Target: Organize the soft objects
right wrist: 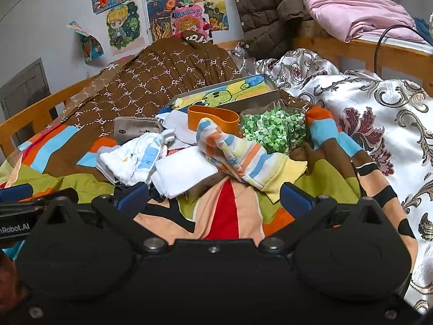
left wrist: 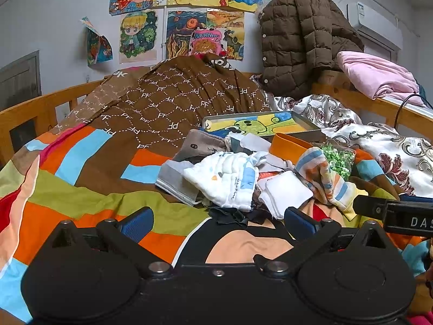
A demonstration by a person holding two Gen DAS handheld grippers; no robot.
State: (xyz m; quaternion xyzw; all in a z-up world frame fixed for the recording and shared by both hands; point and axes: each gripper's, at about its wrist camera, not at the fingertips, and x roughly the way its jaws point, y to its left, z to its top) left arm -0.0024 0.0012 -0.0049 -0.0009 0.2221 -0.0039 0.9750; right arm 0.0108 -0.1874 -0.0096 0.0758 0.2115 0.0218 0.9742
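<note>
striped sock (right wrist: 243, 159) on bed, just front-right of white folded cloth (right wrist: 184, 173) | long axis runs diagonally, cuff probably toward right hand-held gripper (right wrist: 213, 197), nearer | both wide, empty; left hand-held gripper (left wrist: 216, 220)

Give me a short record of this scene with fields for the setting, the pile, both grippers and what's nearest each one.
setting: bed with a multicoloured patchwork bedspread
pile: small soft fabric items, including a white printed baby cloth, a folded white cloth and a pastel striped sock
left gripper: open, holding nothing
right gripper: open, holding nothing
nearest left: black and peach garment
nearest right: striped sock's yellow cuff
</note>
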